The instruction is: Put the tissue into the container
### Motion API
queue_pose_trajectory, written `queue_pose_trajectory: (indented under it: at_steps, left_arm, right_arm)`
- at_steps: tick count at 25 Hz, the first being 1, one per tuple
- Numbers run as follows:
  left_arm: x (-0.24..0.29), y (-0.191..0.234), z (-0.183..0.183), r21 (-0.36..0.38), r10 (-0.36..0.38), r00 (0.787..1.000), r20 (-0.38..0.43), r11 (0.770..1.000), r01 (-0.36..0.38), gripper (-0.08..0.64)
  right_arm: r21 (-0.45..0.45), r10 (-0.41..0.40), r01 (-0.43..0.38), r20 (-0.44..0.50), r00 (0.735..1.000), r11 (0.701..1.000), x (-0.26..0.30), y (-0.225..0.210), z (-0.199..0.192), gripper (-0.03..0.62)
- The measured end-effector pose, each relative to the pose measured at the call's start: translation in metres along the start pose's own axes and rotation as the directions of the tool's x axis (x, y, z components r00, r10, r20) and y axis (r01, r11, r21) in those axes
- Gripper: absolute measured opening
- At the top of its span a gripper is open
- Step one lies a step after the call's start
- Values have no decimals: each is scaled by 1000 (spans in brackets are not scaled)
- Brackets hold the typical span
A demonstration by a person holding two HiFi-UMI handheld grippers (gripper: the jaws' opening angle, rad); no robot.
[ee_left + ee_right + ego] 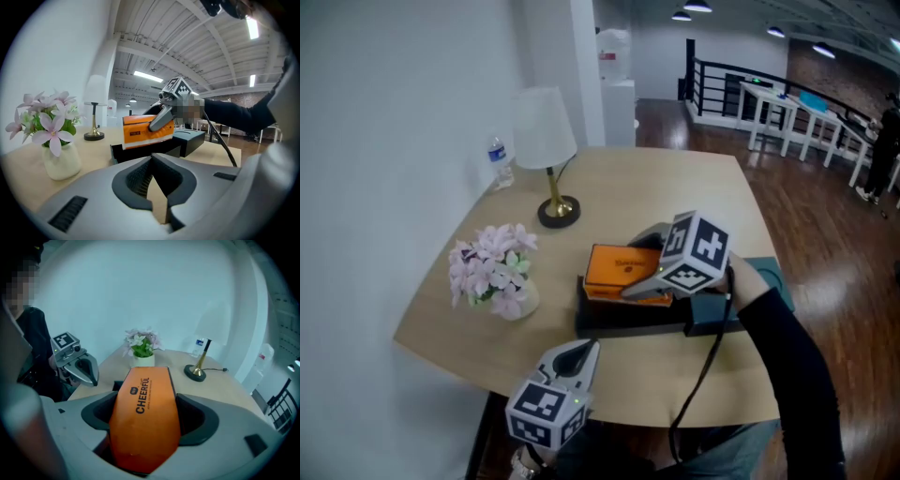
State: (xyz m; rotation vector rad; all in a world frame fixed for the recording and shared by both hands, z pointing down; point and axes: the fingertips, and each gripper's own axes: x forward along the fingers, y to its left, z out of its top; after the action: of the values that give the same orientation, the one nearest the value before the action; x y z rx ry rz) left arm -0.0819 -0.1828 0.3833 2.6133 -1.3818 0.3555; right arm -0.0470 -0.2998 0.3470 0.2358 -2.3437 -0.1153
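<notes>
Pack: we hold the orange tissue pack (pixel 617 265) over the open top of the black container (pixel 619 325). Its lower edge is about level with the rim, and we cannot tell whether it touches the bottom.
Right claw: the right claw (pixel 147 417) is spread wide and clamped on the pack's two long sides.
Left claw: the left claw (pixel 152 182) is drawn to a slit with nothing in it. It sits well in front of the container, at the near edge of the worktop (pixel 675 187).
Risk, tilt: from the left gripper view the pack looks slightly slanted. If we let go like this, we judge it could end up propped on the container's rim.
Risk, sliding: nothing steadies the container, so a sideways push from the pack could shove it along.
Risk, squeeze: the pack looks soft, and pressing it down hard may crumple it instead of seating it.
Risk, cable: the black cable (pixel 698 375) hangs in front of the container and could snag its near corner.
Worktop: it is pale wood with a rounded edge. A vase of pink flowers (pixel 495 270) stands to the left of the container. A lamp (pixel 546 141) and a water bottle (pixel 499 161) stand behind it.
Room: a white wall (pixel 394 141) lies to the left of the container. Far behind and to its right are dark wood floor (pixel 825 225) and a black railing (pixel 712 84).
</notes>
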Motion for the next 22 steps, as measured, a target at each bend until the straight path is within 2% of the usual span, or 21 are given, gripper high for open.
queue_pose_trajectory:
  at_steps: [6, 10, 13, 16, 18, 22]
  left_arm:
    - [2, -6, -7, 7, 0, 1000, -23, 1000, 0, 0]
    - [5, -7, -11, 6, -4, 999, -33, 1000, 4, 0]
    - [6, -9, -13, 10, -12, 999, -40, 1000, 13, 0]
    - [8, -9, -14, 12, -14, 999, -45, 1000, 15, 0]
    - [9, -9, -14, 12, -15, 999, -43, 1000, 15, 0]
    - [11, -16, -10, 22, -34, 999, -26, 999, 35, 0]
  right_arm:
    - [-42, 109, -111, -34, 993, 993, 16, 22, -21, 399]
    - [-89, 138, -141, -38, 990, 986, 29, 27, -26, 405]
    - [-80, 141, -142, -26, 990, 987, 37, 29, -30, 423]
    - [-35, 119, -118, 12, 993, 992, 37, 22, -27, 437]
    - [-4, 84, -84, 70, 994, 996, 29, 13, -17, 474]
    - [24, -46, 42, 196, 980, 999, -12, 2, 15, 474]
